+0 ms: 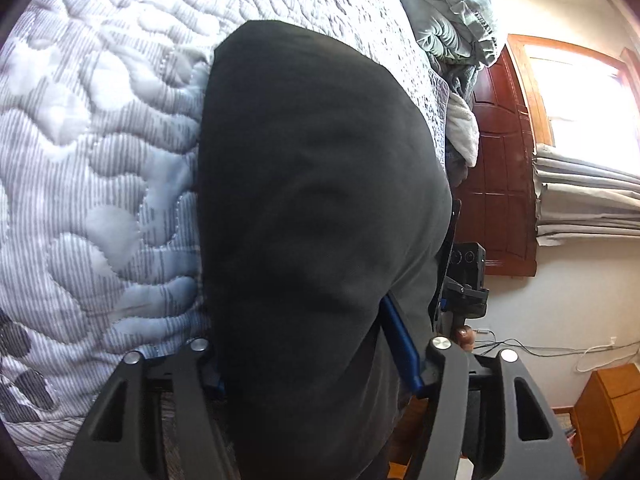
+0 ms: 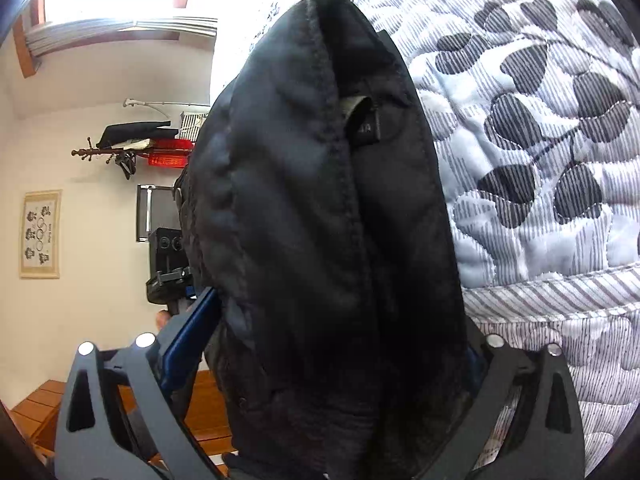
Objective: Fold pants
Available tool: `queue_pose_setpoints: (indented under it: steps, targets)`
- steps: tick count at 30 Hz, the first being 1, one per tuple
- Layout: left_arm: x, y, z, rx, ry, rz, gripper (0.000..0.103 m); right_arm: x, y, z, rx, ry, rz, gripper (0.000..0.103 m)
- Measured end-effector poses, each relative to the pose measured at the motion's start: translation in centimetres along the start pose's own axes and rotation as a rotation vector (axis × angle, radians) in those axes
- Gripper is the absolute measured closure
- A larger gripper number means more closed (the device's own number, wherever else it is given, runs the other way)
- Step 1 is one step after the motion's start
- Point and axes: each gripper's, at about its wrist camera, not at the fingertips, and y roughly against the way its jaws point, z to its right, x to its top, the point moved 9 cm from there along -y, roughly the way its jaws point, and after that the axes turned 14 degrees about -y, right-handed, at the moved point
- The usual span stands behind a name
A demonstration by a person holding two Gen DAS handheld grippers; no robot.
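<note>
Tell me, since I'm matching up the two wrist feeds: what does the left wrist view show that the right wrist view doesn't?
Only the left wrist view shows the smooth outer face of the black pants, the rumpled bedding at the head of the bed, a wooden door and the right gripper seen beyond the cloth.

Only the right wrist view shows the waistband seam, the sewn-in label, a coat rack and a framed picture.

Both show the pants draped between the fingers and the quilted bedspread.

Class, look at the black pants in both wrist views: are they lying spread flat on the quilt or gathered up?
Gathered up: the black pants bulge between each gripper's fingers, waistband layers doubled, above the quilt.
</note>
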Motion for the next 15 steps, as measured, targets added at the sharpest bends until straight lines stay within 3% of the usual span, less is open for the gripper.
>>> queue_pose_setpoints:
  steps: [1, 4, 7, 15]
  targets:
    - [-0.1, 0.1, 0.0, 0.001, 0.003, 0.005, 0.050, -0.2, 0.1, -0.2, -0.002, 0.011, 0.003, 0.028]
    - [-0.2, 0.6, 0.6, 0.014, -0.014, 0.017, 0.061, -0.6, 0.3, -0.7, 0.023, 0.029, 0.009, 0.049]
    - [-0.2, 0.8, 1.4, 0.025, -0.033, 0.014, 0.066, -1.0, 0.7, -1.2, 0.031, 0.038, 0.015, 0.056]
    - [0.8, 3.3, 3.3, 0.065, -0.081, 0.045, 0.070, -0.8, 0.2, -5.4, 0.033, 0.097, 0.007, 0.059]
